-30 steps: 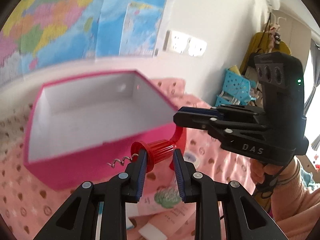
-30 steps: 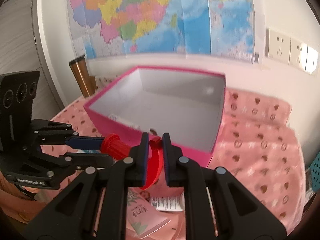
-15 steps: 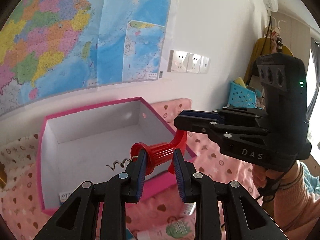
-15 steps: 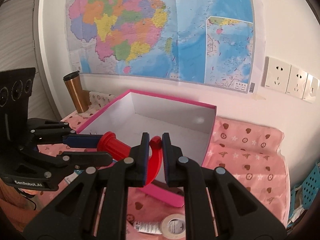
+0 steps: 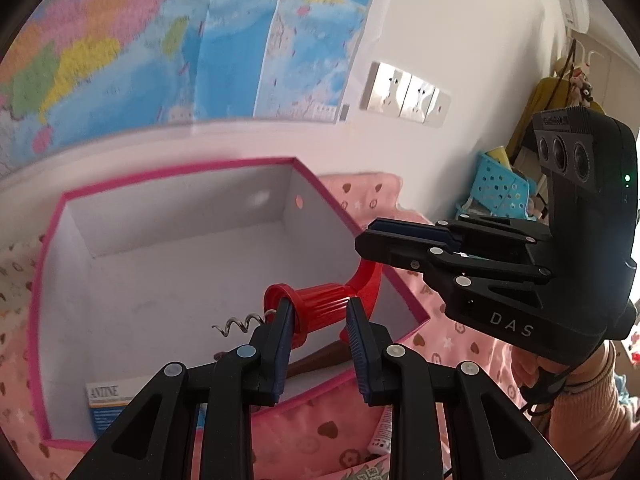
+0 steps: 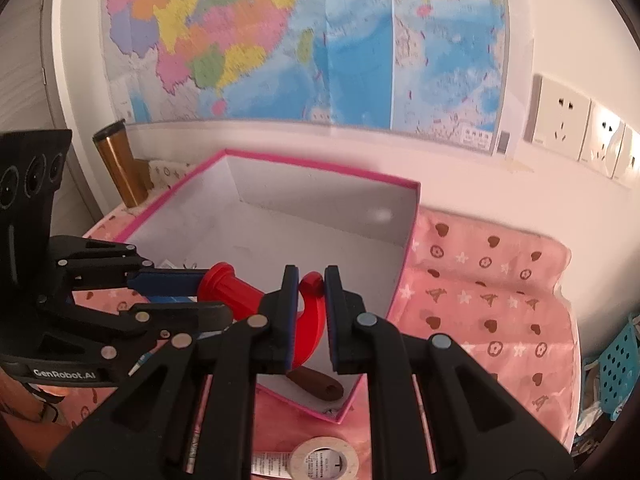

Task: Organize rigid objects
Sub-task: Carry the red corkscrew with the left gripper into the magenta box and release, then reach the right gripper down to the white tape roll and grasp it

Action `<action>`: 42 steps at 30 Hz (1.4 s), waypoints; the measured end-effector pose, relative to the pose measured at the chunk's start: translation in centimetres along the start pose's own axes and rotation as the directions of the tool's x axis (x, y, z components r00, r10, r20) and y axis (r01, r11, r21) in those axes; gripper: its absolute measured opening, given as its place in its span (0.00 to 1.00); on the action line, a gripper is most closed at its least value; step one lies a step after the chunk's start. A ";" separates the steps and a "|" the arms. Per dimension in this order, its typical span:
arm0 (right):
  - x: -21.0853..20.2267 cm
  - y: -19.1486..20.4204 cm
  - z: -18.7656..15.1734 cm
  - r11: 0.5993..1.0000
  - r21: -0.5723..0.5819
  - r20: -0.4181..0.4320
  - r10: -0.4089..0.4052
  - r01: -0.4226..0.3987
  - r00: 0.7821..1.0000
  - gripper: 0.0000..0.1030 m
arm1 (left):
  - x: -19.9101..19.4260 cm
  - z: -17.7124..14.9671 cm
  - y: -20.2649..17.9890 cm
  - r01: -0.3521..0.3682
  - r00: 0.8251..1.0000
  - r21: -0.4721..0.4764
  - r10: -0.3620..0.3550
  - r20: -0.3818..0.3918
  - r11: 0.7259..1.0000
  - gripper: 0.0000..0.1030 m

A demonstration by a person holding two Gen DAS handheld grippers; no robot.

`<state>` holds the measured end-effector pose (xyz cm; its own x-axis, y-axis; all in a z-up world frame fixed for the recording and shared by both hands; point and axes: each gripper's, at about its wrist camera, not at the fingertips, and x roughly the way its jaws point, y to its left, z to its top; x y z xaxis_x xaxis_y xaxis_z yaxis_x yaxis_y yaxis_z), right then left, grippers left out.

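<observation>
Left wrist view showed both grippers — left gripper (image 5: 318, 322), right gripper (image 6: 311, 284) — pinching the red corkscrew (image 5: 320, 306) above the pink box (image 5: 176, 172), release pending, tape roll (image 6: 324, 458) outside at 6 o'clock.

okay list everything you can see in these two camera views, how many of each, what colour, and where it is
corkscrew: one, red with a metal spiral, held by both grippers over the box
box: one, pink outside and white inside, open, on the cloth
brown handle-like item: one, inside the box near its front corner
blue and white carton: one, inside the box
cloth: one, pink with small prints, covering the table
tape roll: one, whitish, on the cloth before the box
tumbler: one, gold, left of the box
map: one, multicoloured, on the wall
sockets: several, white, on the wall
left gripper: black, clamping the corkscrew's barrel
right gripper: black, clamping its curved handle
</observation>
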<state>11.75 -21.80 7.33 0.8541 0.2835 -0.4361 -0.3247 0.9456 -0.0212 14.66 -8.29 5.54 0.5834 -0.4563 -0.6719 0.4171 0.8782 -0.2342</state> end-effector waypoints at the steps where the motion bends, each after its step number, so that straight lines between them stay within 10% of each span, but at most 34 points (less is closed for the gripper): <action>1: 0.3 -0.2 -0.1 1.000 0.005 -0.011 0.003 -0.003 1.000 0.14 | 0.3 -0.1 0.1 0.001 1.000 -0.001 -0.001 -0.010 1.000 0.26; 16: 1.3 -1.0 -1.0 0.998 0.051 -0.037 -0.024 0.026 0.999 0.26 | 2.1 -1.2 0.7 -0.080 0.996 0.008 0.080 -0.048 0.997 0.38; 31: -4.2 -1.6 -5.0 0.987 0.141 0.051 0.071 -0.077 0.996 0.38 | -4.5 -3.9 0.3 -0.095 0.990 0.047 0.090 0.106 0.994 0.49; 42: -3.8 -3.1 -10.7 0.967 0.245 -0.053 0.079 -0.064 0.995 0.39 | -4.5 -7.8 -1.6 -0.086 0.995 0.079 0.082 0.051 0.993 0.50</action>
<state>5.18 -27.54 -0.53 0.8027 0.3487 -0.4839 -0.2694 0.9358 0.2275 5.92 -6.48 3.48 0.6507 -0.3894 -0.6519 0.4193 0.9000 -0.1191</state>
